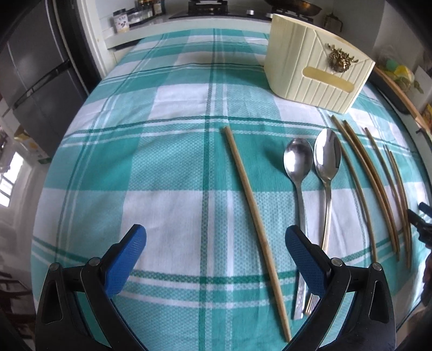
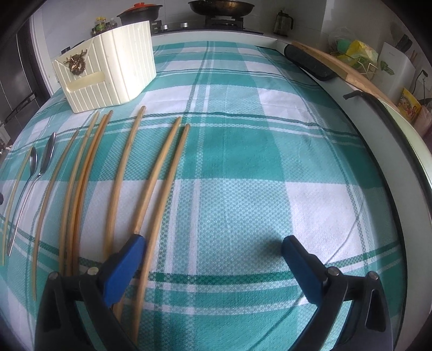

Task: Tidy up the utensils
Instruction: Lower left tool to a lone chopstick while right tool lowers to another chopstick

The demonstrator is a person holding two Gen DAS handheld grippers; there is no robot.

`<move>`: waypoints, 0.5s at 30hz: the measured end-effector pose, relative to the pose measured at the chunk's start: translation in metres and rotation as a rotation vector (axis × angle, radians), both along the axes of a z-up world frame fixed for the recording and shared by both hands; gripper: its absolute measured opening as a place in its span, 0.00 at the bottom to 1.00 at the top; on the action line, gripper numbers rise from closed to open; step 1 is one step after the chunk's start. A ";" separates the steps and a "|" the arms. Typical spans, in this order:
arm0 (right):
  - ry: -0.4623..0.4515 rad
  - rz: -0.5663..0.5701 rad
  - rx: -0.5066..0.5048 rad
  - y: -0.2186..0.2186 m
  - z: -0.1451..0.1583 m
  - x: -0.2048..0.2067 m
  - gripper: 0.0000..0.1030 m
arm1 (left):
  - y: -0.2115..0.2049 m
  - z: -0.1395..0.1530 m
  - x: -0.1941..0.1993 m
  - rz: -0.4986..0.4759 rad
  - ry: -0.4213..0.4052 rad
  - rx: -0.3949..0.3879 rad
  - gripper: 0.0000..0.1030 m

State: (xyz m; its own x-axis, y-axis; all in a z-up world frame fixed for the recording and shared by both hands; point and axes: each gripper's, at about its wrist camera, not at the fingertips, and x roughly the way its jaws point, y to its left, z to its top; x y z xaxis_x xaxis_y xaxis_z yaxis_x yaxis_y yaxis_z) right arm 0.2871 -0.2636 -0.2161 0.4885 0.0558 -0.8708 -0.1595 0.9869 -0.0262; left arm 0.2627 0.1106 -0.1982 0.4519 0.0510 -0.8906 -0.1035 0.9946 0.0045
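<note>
On the teal checked tablecloth (image 1: 167, 167) lie a single pale chopstick (image 1: 253, 224), two steel spoons (image 1: 298, 162) (image 1: 327, 159) and several darker chopsticks (image 1: 370, 175) in a row. A cream ribbed utensil holder (image 1: 316, 67) with a gold ornament stands behind them. My left gripper (image 1: 216, 240) hovers open over the pale chopstick, which runs between its blue pads. In the right wrist view my right gripper (image 2: 213, 248) is open; its left pad (image 2: 124, 267) sits over the rightmost chopsticks (image 2: 162, 183). The holder (image 2: 108, 73) is at the far left there, the spoons (image 2: 40, 167) at the left edge.
A stove with a pan (image 2: 221, 8) and jars (image 1: 135, 16) lines the counter behind the table. A dark fridge (image 1: 35, 81) stands at the left. A wooden board (image 2: 337, 64) and a black pad (image 2: 310, 62) lie along the table's right edge.
</note>
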 end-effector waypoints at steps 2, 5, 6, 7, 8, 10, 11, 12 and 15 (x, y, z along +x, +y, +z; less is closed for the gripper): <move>0.014 0.029 0.001 0.002 0.002 0.006 0.94 | -0.001 -0.005 0.014 -0.014 0.016 0.027 0.99; 0.029 0.061 0.000 0.007 0.005 0.019 0.80 | 0.000 -0.011 0.032 -0.034 0.046 0.041 0.99; 0.033 0.070 0.000 0.009 0.006 0.024 0.76 | 0.000 -0.013 0.037 -0.037 0.053 0.047 0.98; 0.035 0.079 -0.003 0.011 0.008 0.030 0.69 | 0.000 -0.013 0.041 -0.043 0.055 0.049 0.98; 0.037 0.088 -0.007 0.014 0.009 0.035 0.61 | 0.000 -0.013 0.045 -0.051 0.057 0.056 0.97; 0.045 0.107 -0.008 0.019 0.009 0.045 0.52 | -0.001 -0.015 0.053 -0.062 0.067 0.069 0.91; 0.044 0.107 -0.007 0.020 0.010 0.049 0.51 | -0.001 -0.017 0.056 -0.065 0.076 0.069 0.88; 0.043 0.108 -0.003 0.022 0.010 0.054 0.49 | 0.000 -0.017 0.059 -0.065 0.078 0.056 0.88; 0.042 0.103 0.012 0.023 0.009 0.066 0.40 | 0.003 -0.017 0.066 -0.061 0.083 0.022 0.85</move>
State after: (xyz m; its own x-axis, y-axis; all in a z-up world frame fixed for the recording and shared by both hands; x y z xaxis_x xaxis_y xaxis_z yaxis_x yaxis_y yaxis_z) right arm 0.3534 -0.2408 -0.2066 0.4425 0.1146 -0.8894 -0.2604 0.9655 -0.0051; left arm 0.3290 0.1138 -0.2155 0.3792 0.0457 -0.9242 -0.0413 0.9986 0.0325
